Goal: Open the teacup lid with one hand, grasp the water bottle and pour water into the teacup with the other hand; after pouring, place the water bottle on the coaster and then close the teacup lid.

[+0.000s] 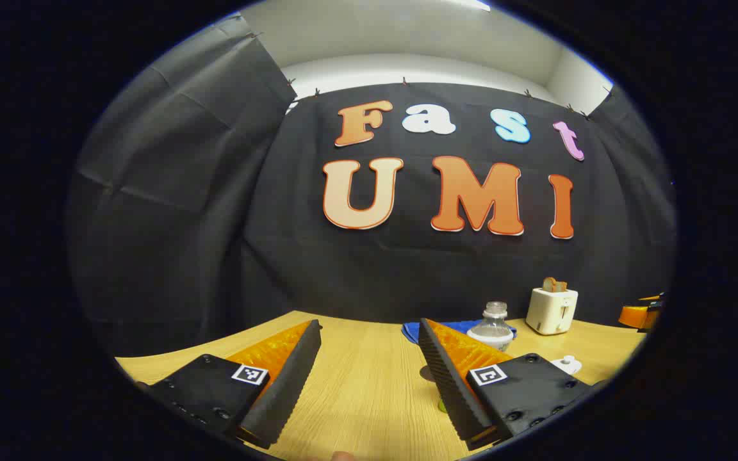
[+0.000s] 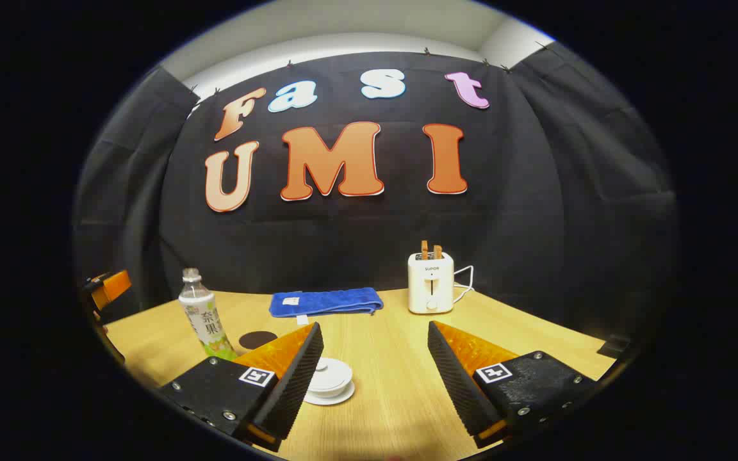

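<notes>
Nothing is done yet: both the left gripper point(image 1: 369, 352) and right gripper point(image 2: 375, 355) gape wide and empty, lidded teacup point(image 2: 329, 378) lower centre, water bottle point(image 2: 201, 317) at left off the coaster point(image 2: 257, 339).

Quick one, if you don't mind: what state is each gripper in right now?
Left gripper: open, holding nothing, above the table.
Right gripper: open, holding nothing; the teacup sits beside its left finger, lid on.
</notes>
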